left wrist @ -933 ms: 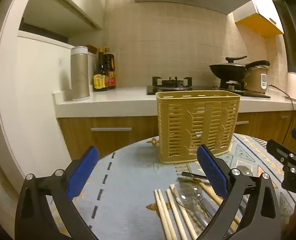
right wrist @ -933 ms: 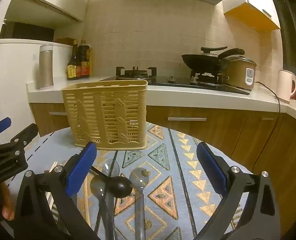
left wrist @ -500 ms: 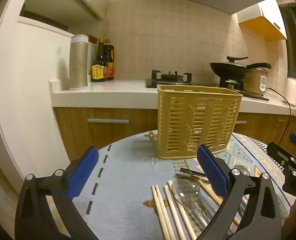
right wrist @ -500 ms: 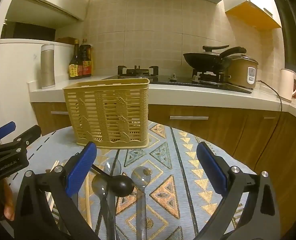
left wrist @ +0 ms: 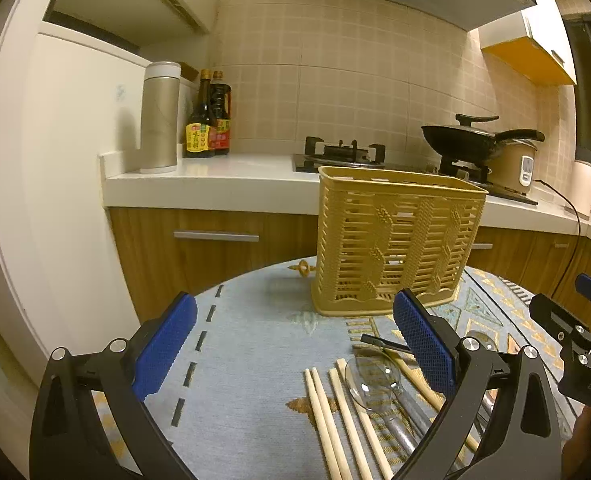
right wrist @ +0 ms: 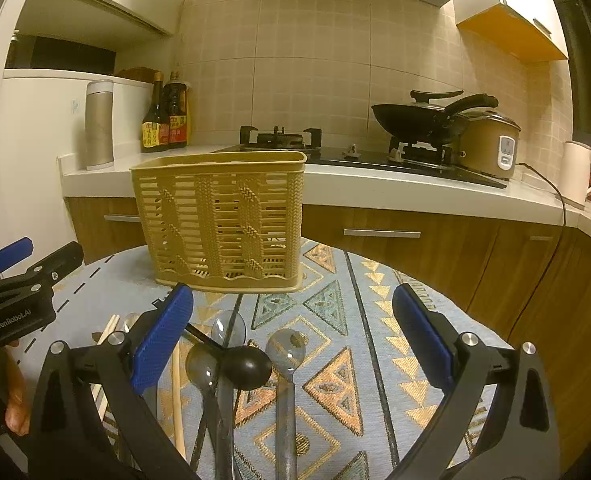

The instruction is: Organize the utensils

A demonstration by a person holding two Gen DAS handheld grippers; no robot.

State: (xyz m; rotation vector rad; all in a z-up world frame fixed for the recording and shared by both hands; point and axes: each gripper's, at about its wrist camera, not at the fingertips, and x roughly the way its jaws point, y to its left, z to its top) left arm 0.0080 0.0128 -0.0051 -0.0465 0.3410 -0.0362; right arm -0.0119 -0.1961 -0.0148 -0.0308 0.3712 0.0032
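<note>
Both grippers had dipped slightly toward the surface (left wrist: 255, 344): left gripper (left wrist: 295, 344) and right gripper (right wrist: 293, 338) gaped wide, empty. Spoons (right wrist: 285, 346) and chopsticks (left wrist: 327, 420) lay low in frame before the basket (right wrist: 219, 216); sorting hadn't started.

Left claw (left wrist: 295, 344) and right claw (right wrist: 293, 336) both gape wide, empty.
</note>
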